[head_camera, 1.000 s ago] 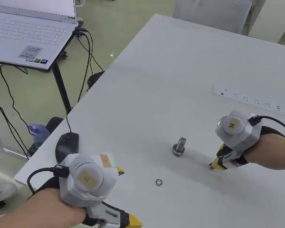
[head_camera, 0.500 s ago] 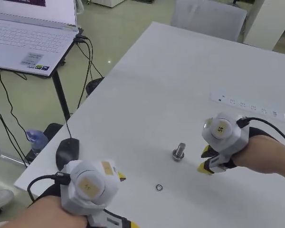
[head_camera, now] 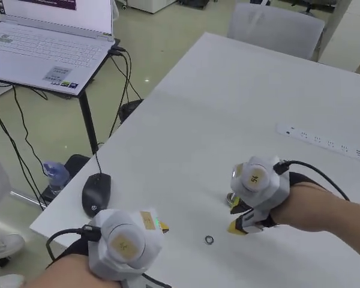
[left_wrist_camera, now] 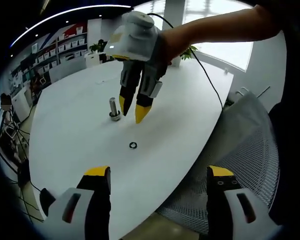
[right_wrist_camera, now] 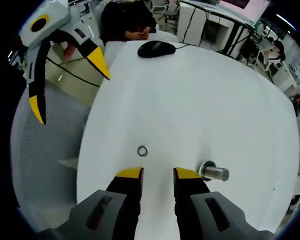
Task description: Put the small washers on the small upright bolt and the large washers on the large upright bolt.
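One washer is lying flat before your narrowly parted, empty right tongs; pinching hastily, you are probably risking skidding it or bumping the upright bolt. Your left tongs are gaping wide, empty.

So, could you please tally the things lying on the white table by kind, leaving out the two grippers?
upright bolt: 1
washer: 1
computer mouse: 1
power strip: 1
Total: 4

Right gripper beside bolt, washer nearby
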Demonstrator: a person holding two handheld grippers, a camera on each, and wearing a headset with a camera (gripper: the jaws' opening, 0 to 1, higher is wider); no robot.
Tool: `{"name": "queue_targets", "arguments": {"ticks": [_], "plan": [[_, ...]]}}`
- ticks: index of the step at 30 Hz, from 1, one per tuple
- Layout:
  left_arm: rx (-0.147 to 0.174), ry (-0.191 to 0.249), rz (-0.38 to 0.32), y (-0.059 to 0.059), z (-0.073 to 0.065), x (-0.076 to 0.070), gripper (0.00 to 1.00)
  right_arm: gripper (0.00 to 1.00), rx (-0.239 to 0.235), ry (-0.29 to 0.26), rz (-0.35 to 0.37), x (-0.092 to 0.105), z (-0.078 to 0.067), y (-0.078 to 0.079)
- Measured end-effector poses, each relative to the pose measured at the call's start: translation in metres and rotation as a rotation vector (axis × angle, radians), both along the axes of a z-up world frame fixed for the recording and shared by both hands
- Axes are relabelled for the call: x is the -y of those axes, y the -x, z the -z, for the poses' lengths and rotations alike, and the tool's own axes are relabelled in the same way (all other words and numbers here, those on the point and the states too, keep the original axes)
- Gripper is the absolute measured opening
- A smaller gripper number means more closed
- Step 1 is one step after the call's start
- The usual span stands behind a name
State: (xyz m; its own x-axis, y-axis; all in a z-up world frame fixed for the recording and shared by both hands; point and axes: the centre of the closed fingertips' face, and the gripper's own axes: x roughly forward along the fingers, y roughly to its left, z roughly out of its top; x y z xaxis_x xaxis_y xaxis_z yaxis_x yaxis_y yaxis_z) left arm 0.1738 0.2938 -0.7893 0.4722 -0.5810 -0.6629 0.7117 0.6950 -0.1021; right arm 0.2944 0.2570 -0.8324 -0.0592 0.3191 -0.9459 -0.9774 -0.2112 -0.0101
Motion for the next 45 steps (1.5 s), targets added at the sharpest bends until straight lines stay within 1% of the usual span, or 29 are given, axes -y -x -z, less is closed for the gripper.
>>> {"name": "queue_targets", "arguments": {"ticks": [3, 10, 14, 16, 20, 23, 28, 29, 32, 36, 39, 42, 44, 45], "plan": [[0.013, 0.023, -0.018, -0.002, -0.003, 0.002, 0.81, 0.26, 0.002, 0.01, -0.031, -0.007, 0.008, 0.008], [0.023, -0.002, -0.027, -0.002, 0.0, -0.001, 0.8, 0.25, -0.002, 0.014, -0.066, -0.02, 0.025, 0.015], [0.024, -0.003, -0.029, -0.001, -0.001, 0.0, 0.79, 0.24, 0.001, 0.033, -0.105, -0.02, 0.035, 0.021], [0.026, -0.007, -0.028, 0.0, -0.001, 0.0, 0.79, 0.24, 0.006, 0.032, -0.119, -0.02, 0.037, 0.022], [0.024, -0.006, -0.031, 0.001, -0.001, -0.001, 0.77, 0.24, 0.004, 0.045, -0.121, -0.019, 0.043, 0.021], [0.022, -0.007, -0.039, 0.003, 0.0, -0.004, 0.76, 0.24, 0.001, 0.051, -0.121, -0.017, 0.045, 0.022], [0.019, -0.005, -0.044, 0.005, 0.002, -0.004, 0.76, 0.24, 0.005, 0.049, -0.12, -0.015, 0.047, 0.026], [0.019, -0.005, -0.043, 0.006, 0.002, -0.003, 0.75, 0.23, 0.014, 0.047, -0.122, -0.016, 0.047, 0.025], [0.016, -0.003, -0.043, 0.008, 0.001, -0.002, 0.75, 0.22, 0.015, 0.049, -0.113, -0.016, 0.048, 0.024], [0.016, 0.001, -0.048, 0.009, 0.0, -0.002, 0.75, 0.22, 0.022, 0.058, -0.119, -0.016, 0.047, 0.024], [0.014, -0.001, -0.049, 0.01, 0.001, -0.002, 0.74, 0.18, 0.03, 0.061, -0.128, -0.016, 0.047, 0.027], [0.01, -0.009, -0.047, 0.011, 0.002, -0.002, 0.74, 0.15, 0.039, 0.078, -0.147, -0.016, 0.048, 0.028], [0.013, -0.008, -0.049, 0.011, 0.002, -0.001, 0.74, 0.15, 0.041, 0.094, -0.122, -0.016, 0.048, 0.028], [0.013, -0.007, -0.049, 0.011, 0.001, -0.001, 0.74, 0.15, 0.043, 0.095, -0.122, -0.017, 0.048, 0.028]]}}
